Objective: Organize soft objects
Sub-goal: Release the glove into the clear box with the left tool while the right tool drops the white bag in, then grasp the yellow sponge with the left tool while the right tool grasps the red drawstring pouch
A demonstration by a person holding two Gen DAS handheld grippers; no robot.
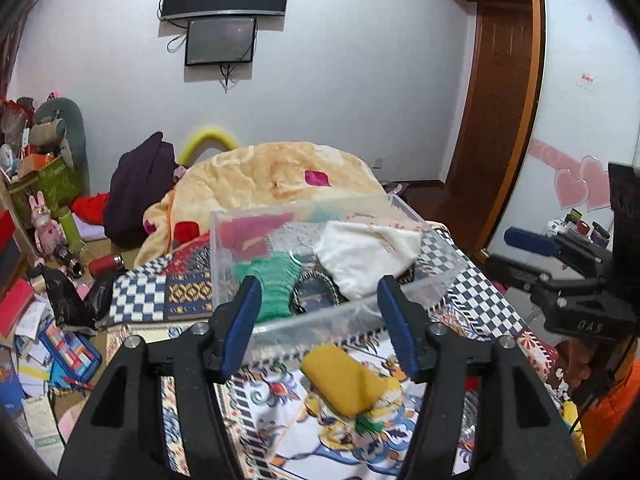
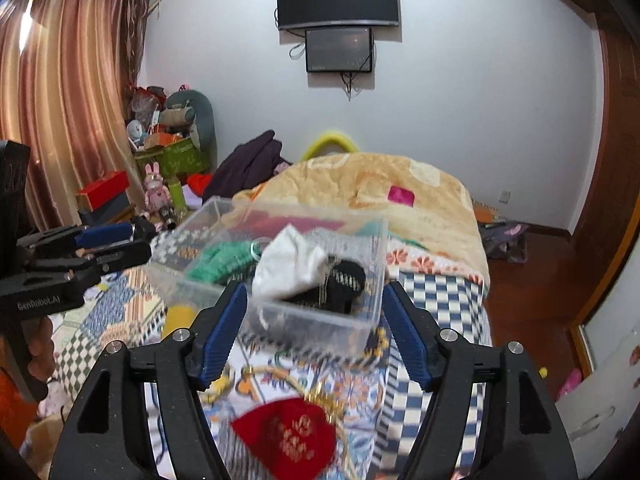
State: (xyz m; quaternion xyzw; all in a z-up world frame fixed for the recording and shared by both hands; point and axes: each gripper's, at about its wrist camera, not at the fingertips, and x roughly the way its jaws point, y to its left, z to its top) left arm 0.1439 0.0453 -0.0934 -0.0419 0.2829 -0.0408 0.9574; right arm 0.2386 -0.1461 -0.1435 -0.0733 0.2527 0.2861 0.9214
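The left tool (image 1: 320, 320) stands spread, its blue pads (image 1: 244, 316) apart with nothing pinched between them; through the gap shows the near wall of the clear plastic box (image 1: 340, 320), and just in front of that wall a folded yellow cloth (image 1: 348, 384) lies on the patterned bedspread (image 1: 280, 432), apart from the pads. The right tool (image 2: 316, 328) is likewise spread and empty, its ribbed blue pads (image 2: 222, 332) flanking the near corner of the same clear plastic box (image 2: 372, 288) without touching it; below it a red pouch with gold lettering (image 2: 288, 444) rests on the bedspread, blurred. Each tool shows in the other's view, held out at the side by a hand (image 2: 38, 344).

Inside the box lie a white cloth (image 1: 368, 256), a green knitted piece (image 1: 272, 284) at the left, a dark item with a pale edging (image 1: 316, 298) between them, and a magenta cloth (image 1: 248, 232) towards the far wall; from the right wrist the white cloth (image 2: 288, 268) sits partly over a black item (image 2: 344, 284).

Beyond the box a peach blanket (image 1: 280, 176) is heaped on the bed; a dark purple garment (image 1: 140, 184) lies to its left; two dark screens (image 1: 224, 12) hang on the pale wall; books and boxes litter the floor (image 1: 40, 340) at the left.
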